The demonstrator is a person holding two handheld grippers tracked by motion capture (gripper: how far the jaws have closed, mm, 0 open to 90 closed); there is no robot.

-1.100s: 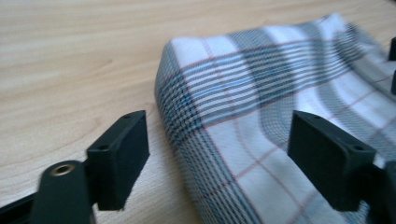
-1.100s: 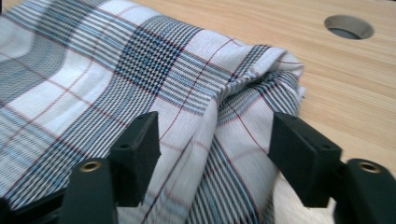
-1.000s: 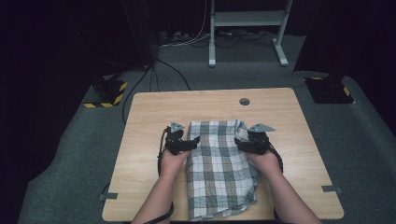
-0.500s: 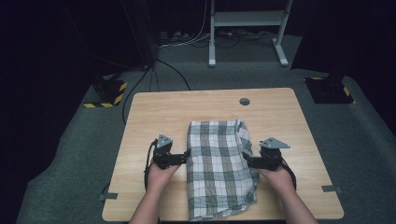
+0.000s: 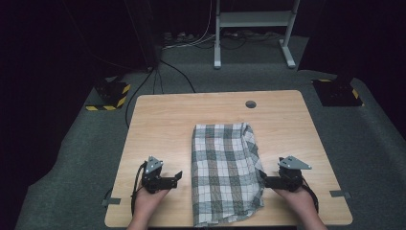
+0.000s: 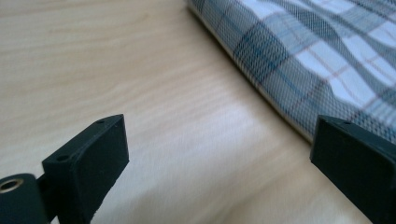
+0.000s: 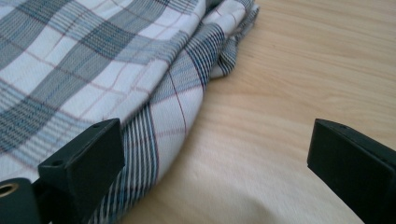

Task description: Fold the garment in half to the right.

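A folded plaid cloth (image 5: 227,172) in grey, white and dark green checks lies on a light wooden desk (image 5: 163,124), a little right of the middle and reaching toward the near edge. From above, its lowest end runs to the desk's front edge and the bottom of the frame, so where it ends cannot be made out. Its right side is bunched into loose folds, which hide how many layers lie beneath.

The left gripper (image 5: 176,178) rests low over bare wood just left of the cloth, apart from it. Its fingers (image 6: 88,163) are spread wide and released, having just been opening, with nothing between them; in the left gripper view the right finger is cut off by the frame and the cloth's edge is blurred.

The right gripper (image 5: 266,180) sits at the cloth's right edge. Its fingers (image 7: 84,163) are also spread and released, having just been opening; the rumpled hem lies between them and passes behind the left finger, pressed by neither. Whether the tips touch the cloth cannot be told from above.

Both forearms are cut off at the bottom of the frame. A small dark round grommet (image 5: 250,104) sits near the desk's far edge.
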